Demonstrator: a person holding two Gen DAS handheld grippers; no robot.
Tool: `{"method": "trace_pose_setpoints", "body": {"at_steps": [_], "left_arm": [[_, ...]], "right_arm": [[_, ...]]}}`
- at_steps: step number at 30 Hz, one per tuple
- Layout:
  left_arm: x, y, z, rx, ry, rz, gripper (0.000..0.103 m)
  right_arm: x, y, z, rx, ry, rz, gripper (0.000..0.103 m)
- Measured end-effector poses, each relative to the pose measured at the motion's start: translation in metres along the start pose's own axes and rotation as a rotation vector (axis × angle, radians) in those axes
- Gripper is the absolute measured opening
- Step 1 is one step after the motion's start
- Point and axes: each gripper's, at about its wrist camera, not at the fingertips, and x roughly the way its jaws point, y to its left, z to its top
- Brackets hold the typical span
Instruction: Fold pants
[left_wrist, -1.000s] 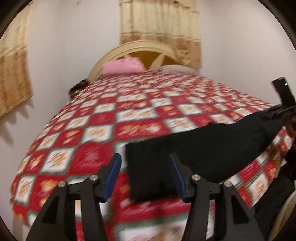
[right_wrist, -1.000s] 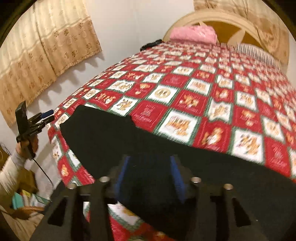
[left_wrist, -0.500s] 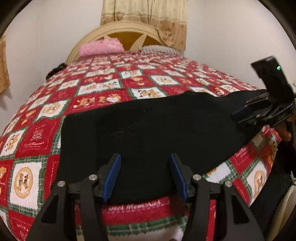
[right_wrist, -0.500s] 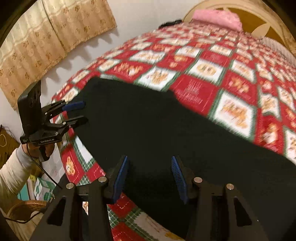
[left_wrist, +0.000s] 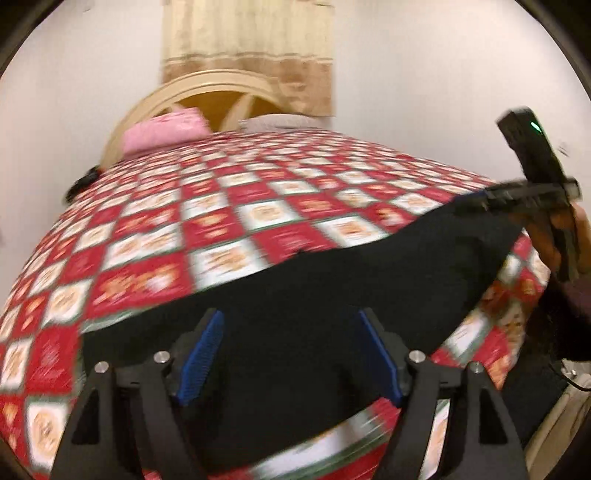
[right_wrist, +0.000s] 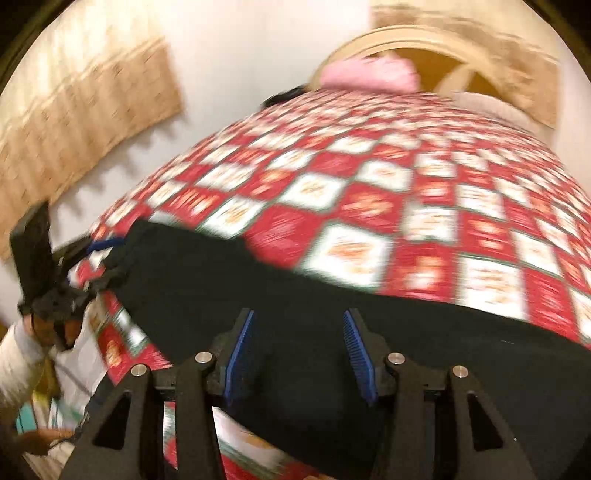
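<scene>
Black pants (left_wrist: 332, 280) lie spread along the near edge of a bed with a red and white checkered blanket (left_wrist: 229, 218). My left gripper (left_wrist: 290, 354) is open, its blue pads either side of the pants' near edge. My right gripper (right_wrist: 301, 349) is also open over the pants (right_wrist: 258, 288) further along the same edge. In the left wrist view the right gripper (left_wrist: 480, 199) sits at the pants' far right corner. In the right wrist view the left gripper (right_wrist: 103, 254) sits at the pants' left corner. Both views are blurred.
A pink pillow (left_wrist: 166, 129) and a pale pillow (left_wrist: 280, 122) lie at the curved wooden headboard (left_wrist: 218, 88). Beige curtains (right_wrist: 74, 122) hang on the white walls. A dark object (left_wrist: 83, 181) lies at the bed's far left edge.
Both grippers have tilted up and pulled back toward the near edge of the bed. The pants now show as a narrower band than half a second ago. Both stay open.
</scene>
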Motion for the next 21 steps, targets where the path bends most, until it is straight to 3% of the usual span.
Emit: {"method": "trace_pose_setpoints", "body": {"at_steps": [3, 5, 8, 12, 17, 21], "left_arm": [[0.019, -0.035, 0.015, 0.063, 0.015, -0.079, 0.075], [0.034, -0.063, 0.024, 0.113, 0.027, -0.144, 0.068], [0.052, -0.093, 0.033, 0.158, 0.055, -0.229, 0.061], [0.073, -0.134, 0.041, 0.215, 0.084, -0.311, 0.059], [0.086, -0.160, 0.044, 0.262, 0.109, -0.352, 0.059], [0.101, -0.168, 0.039, 0.267, 0.161, -0.353, 0.050]], "right_arm": [[-0.039, -0.050, -0.011, 0.109, -0.063, -0.084, 0.051], [-0.073, -0.089, -0.024, 0.196, -0.105, -0.160, 0.051], [-0.118, -0.136, -0.047, 0.312, -0.136, -0.266, 0.051], [-0.166, -0.193, -0.081, 0.453, -0.142, -0.401, 0.051], [-0.196, -0.235, -0.112, 0.579, -0.137, -0.504, 0.051], [-0.201, -0.259, -0.123, 0.640, -0.159, -0.515, 0.051]]}}
